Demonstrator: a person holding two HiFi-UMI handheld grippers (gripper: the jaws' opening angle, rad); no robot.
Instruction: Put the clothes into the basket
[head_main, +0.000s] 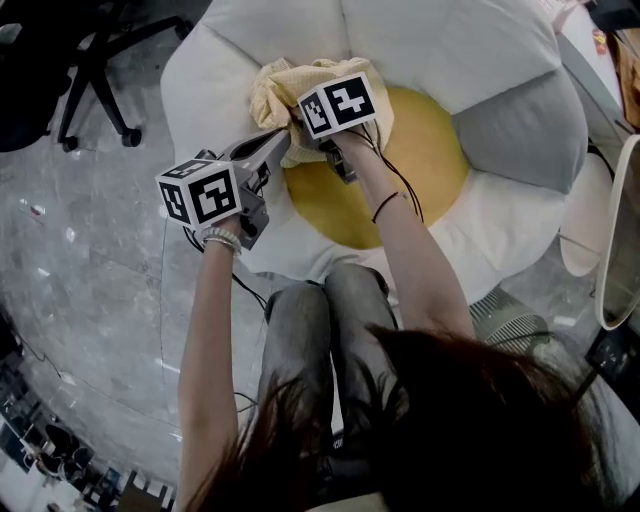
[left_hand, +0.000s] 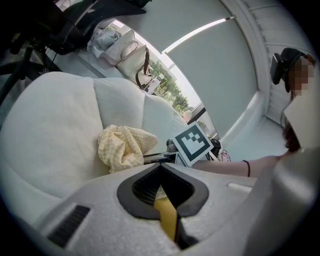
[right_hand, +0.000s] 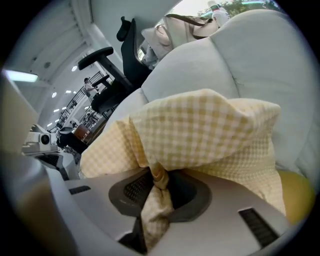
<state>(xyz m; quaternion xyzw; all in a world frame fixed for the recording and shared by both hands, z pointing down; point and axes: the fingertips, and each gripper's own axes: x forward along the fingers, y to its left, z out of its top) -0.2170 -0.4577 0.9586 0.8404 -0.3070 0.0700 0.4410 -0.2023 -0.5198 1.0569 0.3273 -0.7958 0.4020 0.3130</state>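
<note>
On white cushion (head_main: 470, 50), right tongs (right_hand: 157, 182) pinch yellow checked cloth (right_hand: 210, 130).

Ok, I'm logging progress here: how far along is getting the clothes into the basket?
Done: nothing yet; no basket shows in any view. In hand: the right gripper is clamped on a fold of the yellow checked cloth, which lies on the white cushion; the left gripper holds none of it. Left: lifting it and carrying it to the basket.
</note>
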